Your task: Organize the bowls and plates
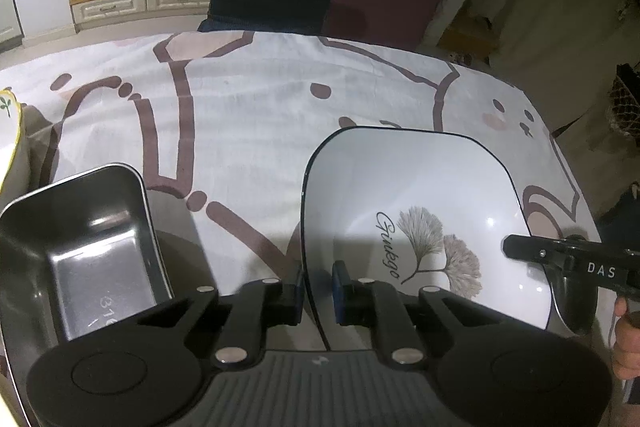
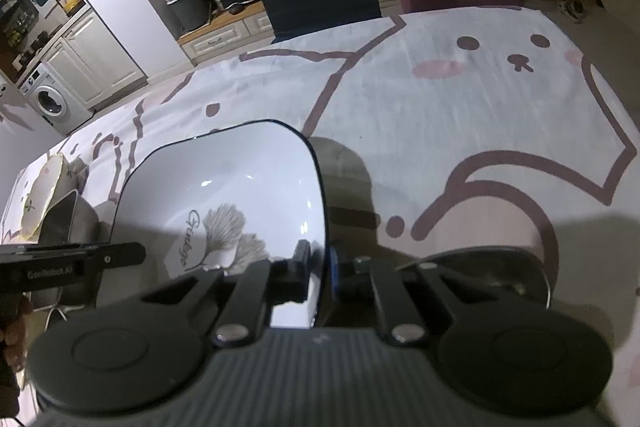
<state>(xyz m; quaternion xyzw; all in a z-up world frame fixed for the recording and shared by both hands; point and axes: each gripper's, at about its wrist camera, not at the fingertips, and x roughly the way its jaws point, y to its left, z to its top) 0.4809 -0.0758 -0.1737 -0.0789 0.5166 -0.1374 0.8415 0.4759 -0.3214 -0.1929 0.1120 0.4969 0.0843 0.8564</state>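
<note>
Left wrist view: my left gripper (image 1: 318, 293) and right gripper (image 2: 320, 273) each clamp opposite rims of the glossy ceramic plate (image 1: 420, 211); it looks slippery and breakable.

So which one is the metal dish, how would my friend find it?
Start at the cartoon tablecloth. Left of the big white plate with the leaf drawing sits the metal dish. It is the only shiny grey, deep, box-shaped one with no picture inside.

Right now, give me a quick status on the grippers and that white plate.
Left hand-held gripper and right hand-held gripper both shut on white plate rim, opposite sides. Steel tray beside it, apart.
</note>
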